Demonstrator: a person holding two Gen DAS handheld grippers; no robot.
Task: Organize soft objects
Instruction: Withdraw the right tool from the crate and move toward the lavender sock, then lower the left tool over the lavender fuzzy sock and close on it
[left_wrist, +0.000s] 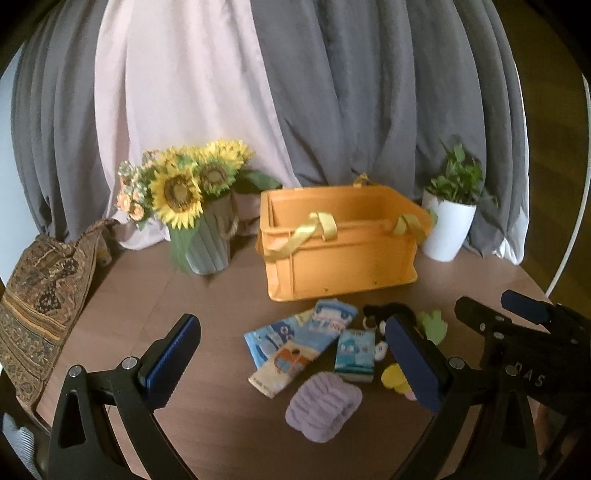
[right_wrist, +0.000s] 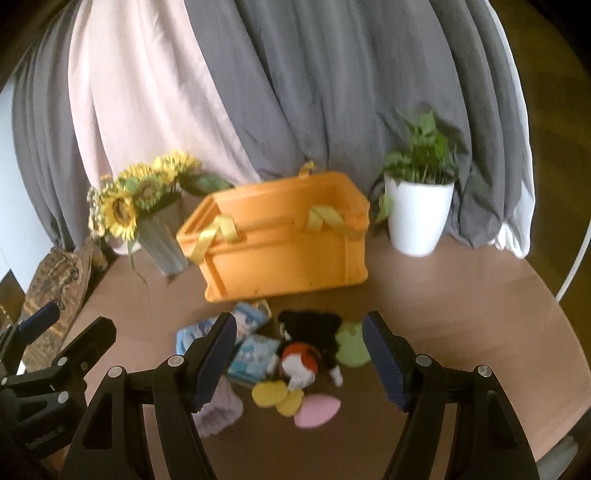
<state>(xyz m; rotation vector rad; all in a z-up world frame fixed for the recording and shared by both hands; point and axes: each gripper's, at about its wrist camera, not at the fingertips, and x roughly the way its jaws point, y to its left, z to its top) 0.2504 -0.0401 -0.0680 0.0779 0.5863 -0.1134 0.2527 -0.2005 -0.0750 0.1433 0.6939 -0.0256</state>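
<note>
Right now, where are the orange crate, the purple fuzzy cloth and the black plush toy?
orange crate (left_wrist: 347, 266), left wrist view, front wall.
purple fuzzy cloth (left_wrist: 323, 406), left wrist view, its middle.
black plush toy (right_wrist: 314, 328), right wrist view, black upper body.

The left gripper has its jaws spread wide — one blue-padded finger at 8 o'clock in its own view, the other at 4 o'clock, nothing between them. The right gripper is likewise spread wide and holds nothing, fingers at 7 and 5 o'clock. Each shows in the other's camera — the right at 3 o'clock of the left view, the left at 9 o'clock of the right view — side by side, apart.
</note>
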